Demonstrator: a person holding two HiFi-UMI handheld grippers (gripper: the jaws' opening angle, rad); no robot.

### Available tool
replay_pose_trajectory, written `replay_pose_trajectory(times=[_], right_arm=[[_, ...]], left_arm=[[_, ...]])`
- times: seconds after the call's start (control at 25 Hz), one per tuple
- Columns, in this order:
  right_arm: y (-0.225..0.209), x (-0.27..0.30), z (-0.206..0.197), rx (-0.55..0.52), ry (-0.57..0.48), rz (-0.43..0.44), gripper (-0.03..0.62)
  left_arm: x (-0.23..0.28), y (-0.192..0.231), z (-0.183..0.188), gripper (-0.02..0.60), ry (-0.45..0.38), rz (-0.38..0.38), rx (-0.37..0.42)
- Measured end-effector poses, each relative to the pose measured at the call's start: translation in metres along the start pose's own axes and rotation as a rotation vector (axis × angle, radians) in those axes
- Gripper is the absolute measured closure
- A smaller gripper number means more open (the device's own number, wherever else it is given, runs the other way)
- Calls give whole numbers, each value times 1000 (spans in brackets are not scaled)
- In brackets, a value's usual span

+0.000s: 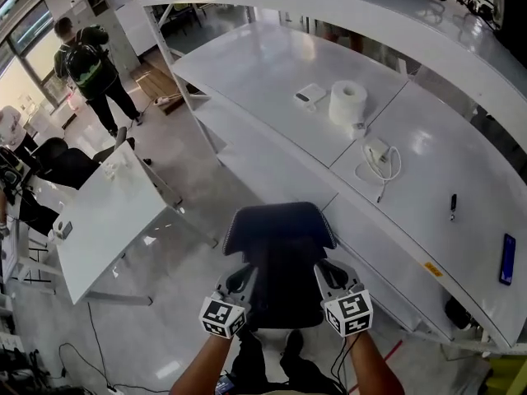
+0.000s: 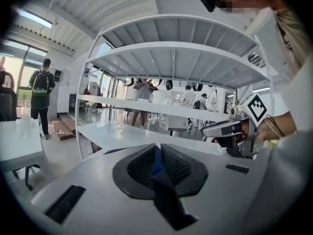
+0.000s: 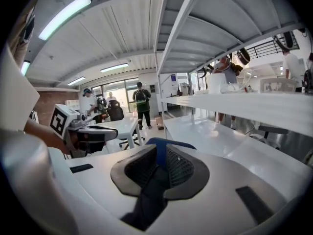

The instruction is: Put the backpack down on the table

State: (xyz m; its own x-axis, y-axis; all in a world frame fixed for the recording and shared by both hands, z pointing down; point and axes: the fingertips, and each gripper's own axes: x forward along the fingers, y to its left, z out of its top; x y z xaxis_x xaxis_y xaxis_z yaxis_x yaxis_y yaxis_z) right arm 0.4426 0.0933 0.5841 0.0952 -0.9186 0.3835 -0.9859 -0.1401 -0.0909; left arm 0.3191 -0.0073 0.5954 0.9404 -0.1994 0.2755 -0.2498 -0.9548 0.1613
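A dark backpack (image 1: 280, 253) hangs between my two grippers, in front of the long white table (image 1: 272, 72) and below its near edge. My left gripper (image 1: 240, 280) holds it at its left side and my right gripper (image 1: 328, 275) at its right side. In the left gripper view the left gripper (image 2: 157, 153) is shut on a blue and dark strap (image 2: 166, 199), and the right gripper (image 2: 230, 131) shows beside it. In the right gripper view the right gripper (image 3: 160, 153) is shut on a like strap (image 3: 149, 190). The backpack's lower part is hidden behind the grippers.
On the table lie a paper roll (image 1: 347, 102), a small white box (image 1: 310, 96), a charger with cable (image 1: 379, 156), a pen (image 1: 452, 206) and a blue phone (image 1: 507, 258). A shelf (image 1: 346, 6) runs above it. A small white table (image 1: 107, 212) and a standing person (image 1: 90, 64) are at the left.
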Motion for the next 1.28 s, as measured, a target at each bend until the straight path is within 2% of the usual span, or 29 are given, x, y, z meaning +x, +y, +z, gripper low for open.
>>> replay_pose_trajectory(times=[0.08, 0.12, 0.16, 0.2, 0.56, 0.96, 1.12, 1.28], right_arm=[[-6, 17, -19, 14, 28, 2, 554], [-10, 25, -28, 21, 46, 2, 481], [-13, 33, -39, 28, 65, 4, 443], [-15, 40, -50, 33, 84, 6, 439], [-35, 99, -146, 61, 191, 8, 354], [-63, 145, -231, 94, 285, -50, 312], [-68, 157, -247, 50, 296, -70, 312], [-68, 164, -253, 32, 293, -104, 313]], left_arm=[[11, 13, -25, 565, 33, 13, -27], [16, 19, -38, 558, 51, 18, -45], [22, 25, -52, 514, 69, 22, -65], [28, 30, -65, 461, 88, 27, -84], [66, 67, -175, 296, 203, 50, -217], [93, 82, -246, 228, 267, 91, -235], [102, 79, -266, 221, 293, 75, -259], [105, 86, -273, 226, 326, 107, -235]])
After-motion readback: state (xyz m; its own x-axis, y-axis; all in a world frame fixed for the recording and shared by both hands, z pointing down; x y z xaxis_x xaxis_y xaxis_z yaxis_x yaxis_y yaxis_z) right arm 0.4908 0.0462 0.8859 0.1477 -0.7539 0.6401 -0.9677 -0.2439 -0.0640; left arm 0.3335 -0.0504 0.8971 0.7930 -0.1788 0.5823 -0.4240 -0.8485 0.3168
